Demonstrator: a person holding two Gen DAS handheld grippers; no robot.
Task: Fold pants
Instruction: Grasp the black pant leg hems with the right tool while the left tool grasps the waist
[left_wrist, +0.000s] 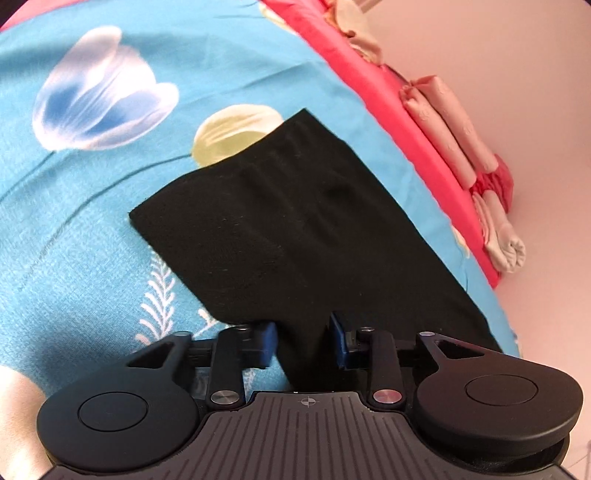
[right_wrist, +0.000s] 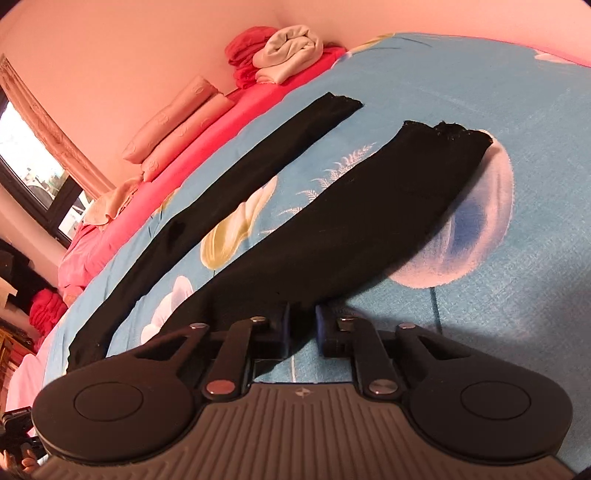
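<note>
So the whole scene is a bed with a blue flowery bedspread (right_wrist: 480, 92), pink edge and some rolled pillows (right_wrist: 177, 122) along the wall side. Spread flat on it are the black pants (right_wrist: 351, 206), legs apart in a V. From my right-hand camera both legs run long and straight away from me toward their cuffs, the nearer leg starting right at my fingers and the other leg (right_wrist: 258, 155) lying off to the left, near the pink edge.

My right gripper (right_wrist: 302, 328) has its blue pads a little apart with the near leg's fabric running in between them. Looks like a loose bracket more than a hard pinch, honestly can't tell if it's actually gripping.

Left gripper (left_wrist: 303, 345) is the same deal at what I think is the waist end: a wide black panel spreads out ahead of it, and a strip of cloth sits between the spread pads.

Fabric's thin, matte, mostly smooth, with a few soft ripples. My guess: the near leg gets carried sideways onto the far one.
</note>
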